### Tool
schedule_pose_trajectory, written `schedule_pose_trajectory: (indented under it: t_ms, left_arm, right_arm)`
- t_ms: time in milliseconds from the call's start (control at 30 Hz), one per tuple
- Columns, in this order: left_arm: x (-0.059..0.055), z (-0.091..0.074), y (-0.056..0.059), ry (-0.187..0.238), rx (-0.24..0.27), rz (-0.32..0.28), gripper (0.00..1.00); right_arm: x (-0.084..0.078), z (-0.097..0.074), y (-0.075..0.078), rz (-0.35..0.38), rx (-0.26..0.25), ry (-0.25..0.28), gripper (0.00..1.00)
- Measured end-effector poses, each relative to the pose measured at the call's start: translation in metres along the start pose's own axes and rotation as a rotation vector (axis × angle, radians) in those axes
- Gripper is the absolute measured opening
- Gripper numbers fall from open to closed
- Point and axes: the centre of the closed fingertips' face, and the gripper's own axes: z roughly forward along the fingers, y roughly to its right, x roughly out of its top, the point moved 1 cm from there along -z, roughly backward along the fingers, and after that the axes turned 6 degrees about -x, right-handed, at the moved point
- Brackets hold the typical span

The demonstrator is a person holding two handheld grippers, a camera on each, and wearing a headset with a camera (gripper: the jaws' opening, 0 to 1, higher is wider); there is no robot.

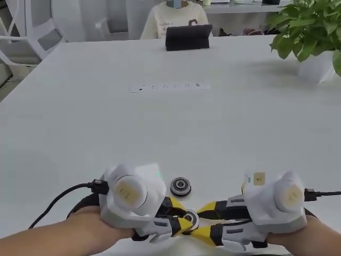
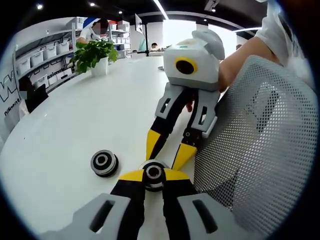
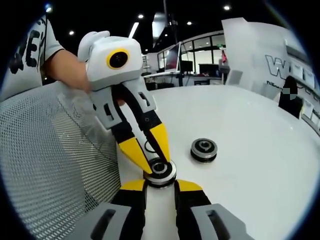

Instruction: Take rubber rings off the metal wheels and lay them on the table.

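We see both grippers low at the near edge of the white table [image 1: 170, 128], their tips meeting on one small wheel [image 1: 189, 219]. The left gripper [image 1: 180, 217] comes in from the left, and in its own view its yellow tips sit tight on either side of the wheel, pinching it. The right gripper [image 1: 201, 223] faces it, and its tips flank the same wheel and press on it too. We cannot tell whether the wheel rests on the tabletop or is held just above it. A second wheel [image 1: 180, 186], with a dark band round its rim, lies flat on the table just beyond the grippers, touched by neither. A mesh chair back [image 2: 260, 140] shows beside the grippers, and a potted plant [image 1: 309, 32] stands at the far right.
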Motion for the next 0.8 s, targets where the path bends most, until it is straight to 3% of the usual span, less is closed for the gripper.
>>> schedule_pose_trajectory:
  t_ms: [400, 600, 800]
  left_arm:
    - [-0.0004, 0.0000, -0.0002, -0.002, 0.001, -0.004, 0.07]
    - [-0.0005, -0.0001, -0.0002, 0.000, 0.003, -0.010, 0.07]
    - [-0.0004, 0.0000, -0.0005, -0.001, 0.007, -0.016, 0.07]
  right_arm:
    - [-0.0022, -0.0029, 0.0015, 0.028, 0.001, -0.002, 0.15]
    - [-0.0063, -0.0051, 0.0049, 0.047, -0.006, -0.010, 0.01]
    - [-0.0059, -0.0043, 0.0059, 0.100, -0.002, -0.010, 0.00]
